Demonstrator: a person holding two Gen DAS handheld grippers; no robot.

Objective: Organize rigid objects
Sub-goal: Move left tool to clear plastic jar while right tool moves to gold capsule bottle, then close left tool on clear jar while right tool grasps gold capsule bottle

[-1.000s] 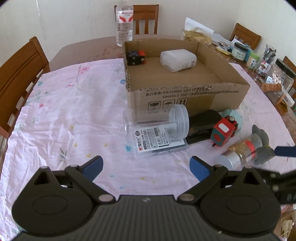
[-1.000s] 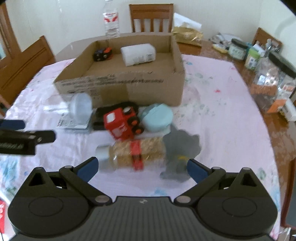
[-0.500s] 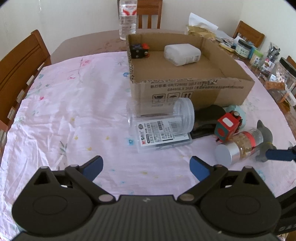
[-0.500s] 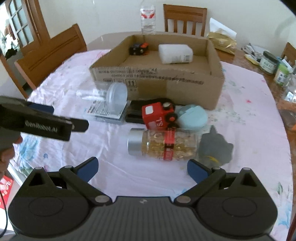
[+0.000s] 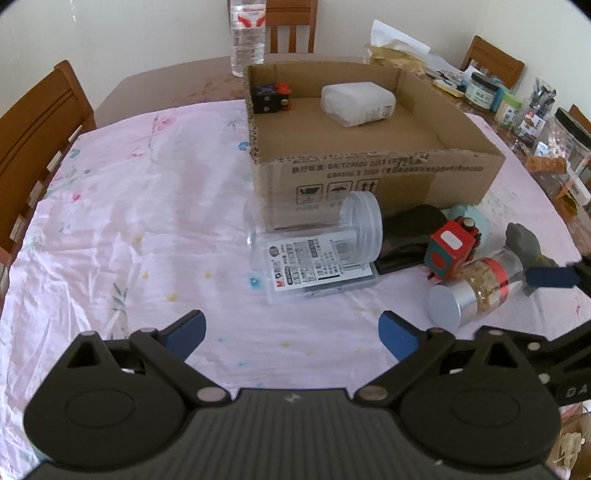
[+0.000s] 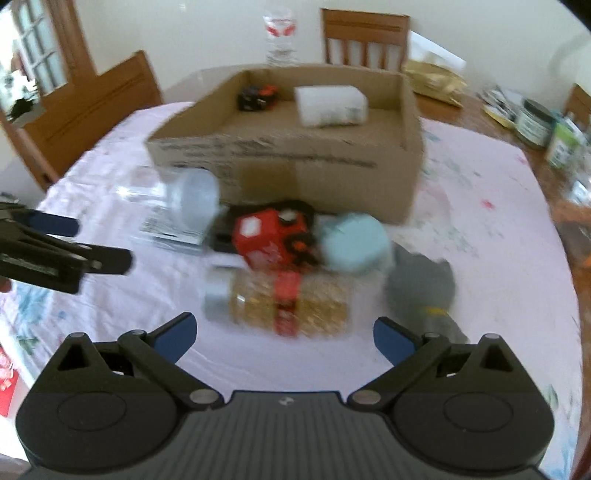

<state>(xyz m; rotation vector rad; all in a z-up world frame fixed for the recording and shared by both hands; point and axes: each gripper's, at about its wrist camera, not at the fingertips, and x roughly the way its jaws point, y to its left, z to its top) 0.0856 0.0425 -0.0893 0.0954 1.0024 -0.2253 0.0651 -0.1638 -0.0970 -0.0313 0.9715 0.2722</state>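
Pink floral cloth covered the bench (image 5: 140, 206); both tools, left tool (image 5: 291, 334) and right tool (image 6: 284, 332), hung spread wide, empty. Gold-filled jar (image 6: 280, 299) lay on its side before the cardboard box (image 5: 369, 177), beside the red toy (image 6: 269, 240).

Both wrist cameras face the cardboard box (image 5: 373, 173) from the table's near side.

A dining table (image 5: 155, 92) of dark brown wood carries a pale pink flowered cloth (image 5: 122, 206). Wooden chairs stand around it — one at the left (image 5: 33, 122), one at the far end (image 5: 290, 26), another at the right (image 5: 493, 62). The walls (image 5: 140, 33) are plain cream. In the right wrist view a glazed wooden door (image 6: 40, 55) lets in daylight.
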